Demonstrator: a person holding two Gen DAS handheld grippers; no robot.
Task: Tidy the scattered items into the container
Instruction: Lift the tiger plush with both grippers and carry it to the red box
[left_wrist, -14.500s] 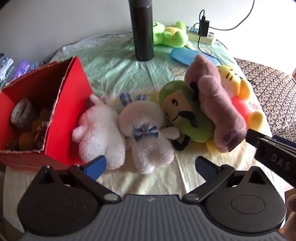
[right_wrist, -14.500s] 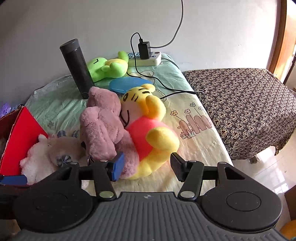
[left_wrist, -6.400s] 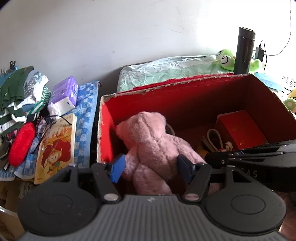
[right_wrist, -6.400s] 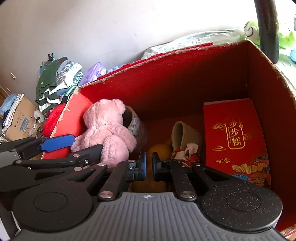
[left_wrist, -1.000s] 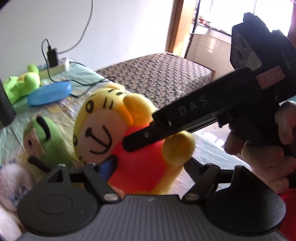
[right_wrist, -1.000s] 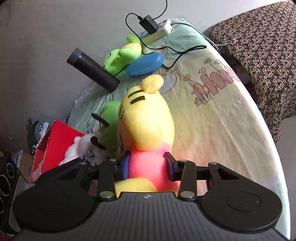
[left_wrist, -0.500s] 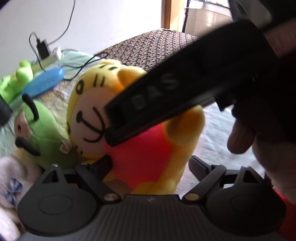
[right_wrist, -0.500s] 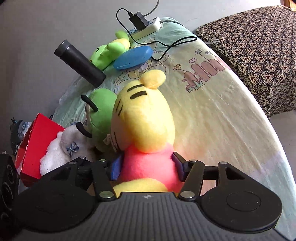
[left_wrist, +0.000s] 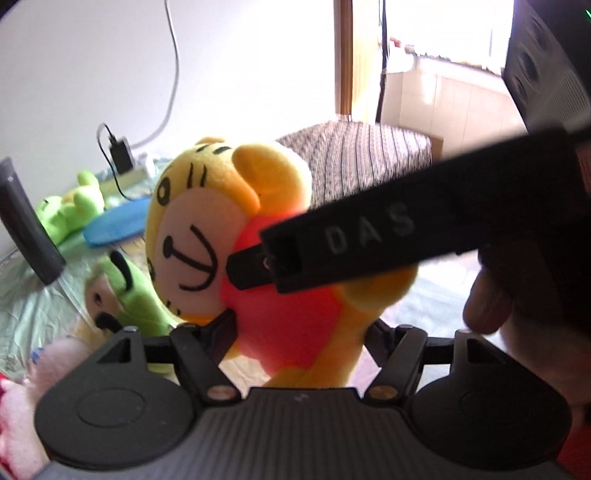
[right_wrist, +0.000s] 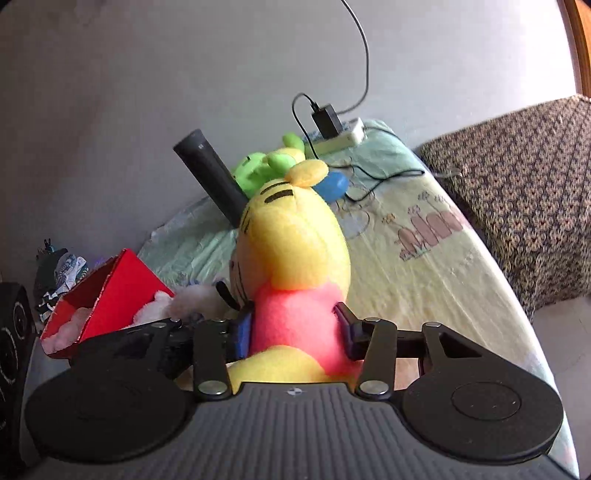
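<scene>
I hold the yellow plush tiger in its red-pink shirt (right_wrist: 295, 280) with both of my tools at once, lifted clear of the bed's pale yellow cartoon-print sheet (right_wrist: 436, 266). My right gripper (right_wrist: 293, 330) has its jaws closing on the toy's red-pink body, a pad pressed into each side of the shirt. My left gripper (left_wrist: 299, 328) comes at it from the front — its jaws are closing too, with the toy's lower body between them and the left pad touching the shirt; the right pad is hidden behind a yellow leg, so I cannot tell whether it presses. The right tool's black arm crosses the left wrist view, its tip against the toy's neck.

The red cardboard box (right_wrist: 110, 291) sits off the sheet's left edge, white fluff showing inside. Beside it on the sheet lie a white plush (right_wrist: 192, 299) and a green round-headed plush (left_wrist: 125, 295). Near the far edge stand a dark cylindrical flask (right_wrist: 212, 177), a lime-green frog plush (right_wrist: 266, 166), a flat blue case (left_wrist: 114, 225) and a white power strip (right_wrist: 343, 138) — charger plugged in.
</scene>
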